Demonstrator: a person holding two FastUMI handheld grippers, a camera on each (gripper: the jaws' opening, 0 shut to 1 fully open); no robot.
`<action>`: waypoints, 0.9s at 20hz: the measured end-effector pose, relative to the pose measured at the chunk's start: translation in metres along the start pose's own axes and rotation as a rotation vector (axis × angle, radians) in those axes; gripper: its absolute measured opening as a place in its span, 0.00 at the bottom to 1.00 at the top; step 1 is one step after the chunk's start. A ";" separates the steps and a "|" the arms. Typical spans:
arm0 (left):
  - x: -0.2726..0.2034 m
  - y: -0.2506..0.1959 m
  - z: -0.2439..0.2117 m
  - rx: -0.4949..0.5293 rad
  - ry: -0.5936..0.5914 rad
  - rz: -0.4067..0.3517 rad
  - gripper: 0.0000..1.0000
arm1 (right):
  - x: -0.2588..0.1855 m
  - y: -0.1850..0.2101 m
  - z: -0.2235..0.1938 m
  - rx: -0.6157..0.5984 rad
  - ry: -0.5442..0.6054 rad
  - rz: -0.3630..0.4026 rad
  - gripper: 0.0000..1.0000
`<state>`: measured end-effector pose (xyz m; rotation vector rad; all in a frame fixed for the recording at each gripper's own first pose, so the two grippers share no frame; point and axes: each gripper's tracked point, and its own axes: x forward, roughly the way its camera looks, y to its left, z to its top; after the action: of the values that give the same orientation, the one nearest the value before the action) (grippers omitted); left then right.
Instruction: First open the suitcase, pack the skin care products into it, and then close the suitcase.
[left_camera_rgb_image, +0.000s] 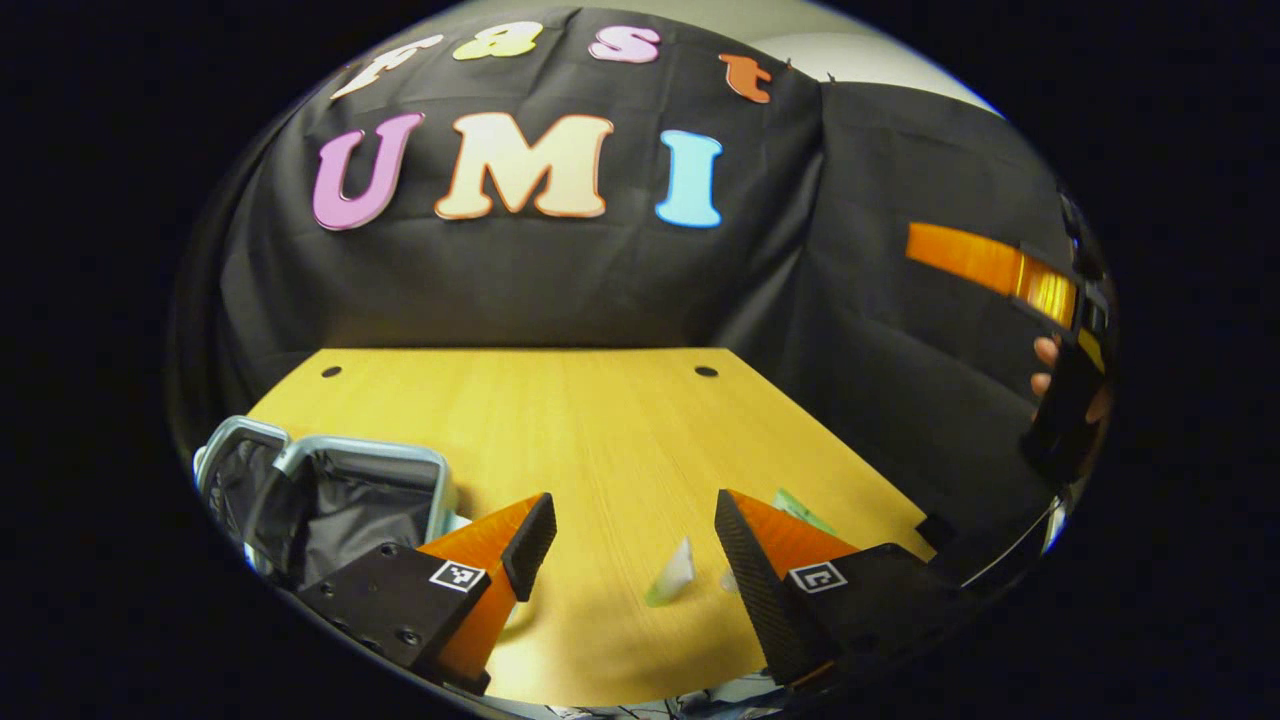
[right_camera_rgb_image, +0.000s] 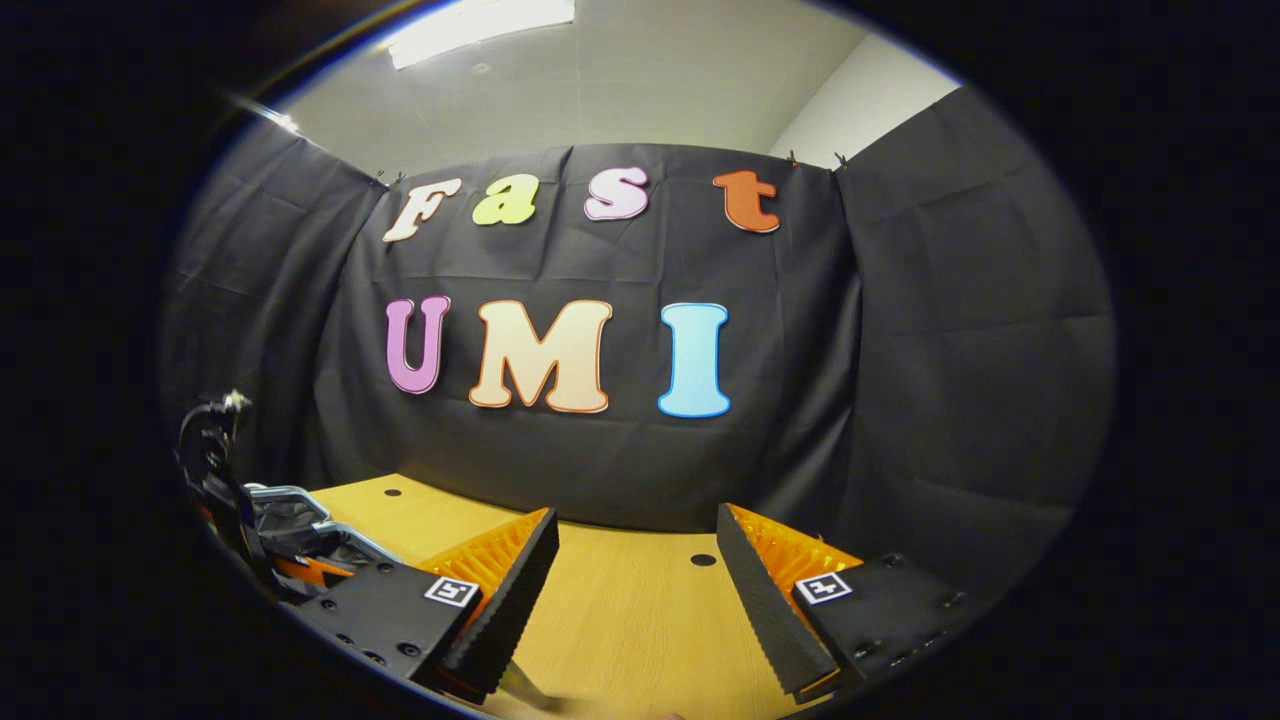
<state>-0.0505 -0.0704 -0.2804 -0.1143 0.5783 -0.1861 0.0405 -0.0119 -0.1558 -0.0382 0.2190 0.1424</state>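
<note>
The suitcase (left_camera_rgb_image: 330, 500) sits at the left edge of the worktop (left_camera_rgb_image: 600, 430) in the left gripper view, its lid up and the dark fabric lining exposed inside a pale hard rim; in the right gripper view it shows low on the left (right_camera_rgb_image: 290, 520). The shell looks stiff and the case small, so it should be light enough to slide if pushed; the lid is best taken at its rim edge, and the body may need steadying while the lid swings.

The left hand-held gripper (left_camera_rgb_image: 635, 545) hangs open above the worktop with nothing between its fingers. Just ahead of it lie the skin care products: a small pale tube or sachet (left_camera_rgb_image: 672, 578) and a green packet (left_camera_rgb_image: 800, 510) partly hidden behind a finger. Both look light, soft and probably slick, so a grip across the middle of the body, not the tapered end, seems safest, with gentle pressure to avoid squeezing.

The right hand-held gripper (right_camera_rgb_image: 635, 590) is open and empty too, held higher and pointing at the booth wall. It also appears at the right of the left gripper view, held in a hand (left_camera_rgb_image: 1050, 370).
</note>
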 end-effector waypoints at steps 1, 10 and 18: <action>0.005 -0.005 -0.009 0.002 0.021 -0.015 0.94 | -0.002 -0.002 -0.003 -0.014 0.007 0.000 0.99; 0.050 -0.010 -0.082 -0.019 0.172 -0.049 0.65 | -0.029 0.006 -0.047 -0.049 0.104 0.031 0.99; 0.051 -0.011 -0.093 -0.066 0.270 -0.072 0.17 | -0.052 0.073 -0.119 -0.045 0.195 0.220 0.99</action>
<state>-0.0618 -0.0968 -0.3830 -0.1756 0.8507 -0.2551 -0.0457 0.0469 -0.2619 -0.0726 0.4147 0.3636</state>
